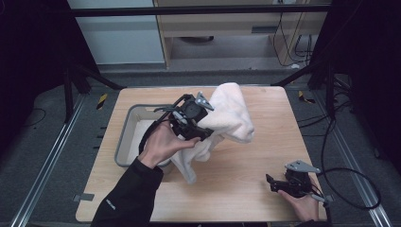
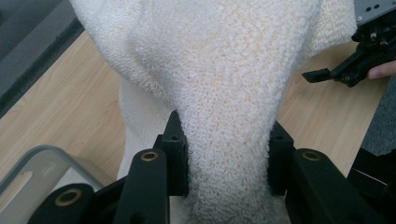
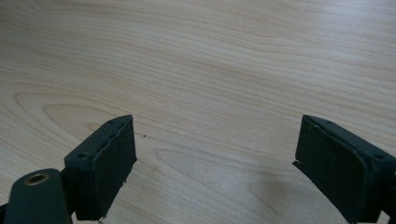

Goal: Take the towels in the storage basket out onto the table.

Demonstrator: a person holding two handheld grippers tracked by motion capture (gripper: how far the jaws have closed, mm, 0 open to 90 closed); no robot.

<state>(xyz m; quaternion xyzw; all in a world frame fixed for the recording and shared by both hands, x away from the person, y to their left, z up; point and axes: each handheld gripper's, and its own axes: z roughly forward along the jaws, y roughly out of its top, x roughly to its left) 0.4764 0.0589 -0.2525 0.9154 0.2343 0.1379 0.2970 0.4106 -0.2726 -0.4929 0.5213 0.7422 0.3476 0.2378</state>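
A thick white towel (image 1: 231,113) hangs bunched above the wooden table (image 1: 246,179), its lower end trailing down to the tabletop. My left gripper (image 1: 204,128) is shut on a fold of it, held up over the middle of the table. In the left gripper view both black pads (image 2: 177,158) press into the towel (image 2: 224,93) from either side of my left gripper (image 2: 229,158). My right gripper (image 1: 272,183) rests low at the near right of the table, away from the towel. Its jaws stand wide open over bare wood, with nothing between them (image 3: 215,158).
A grey rectangular tray (image 1: 124,137) sits at the left of the table, just behind my left hand; its corner shows in the left gripper view (image 2: 42,158). Black cables loop off the table's right edge. Metal frame legs stand at the far corners.
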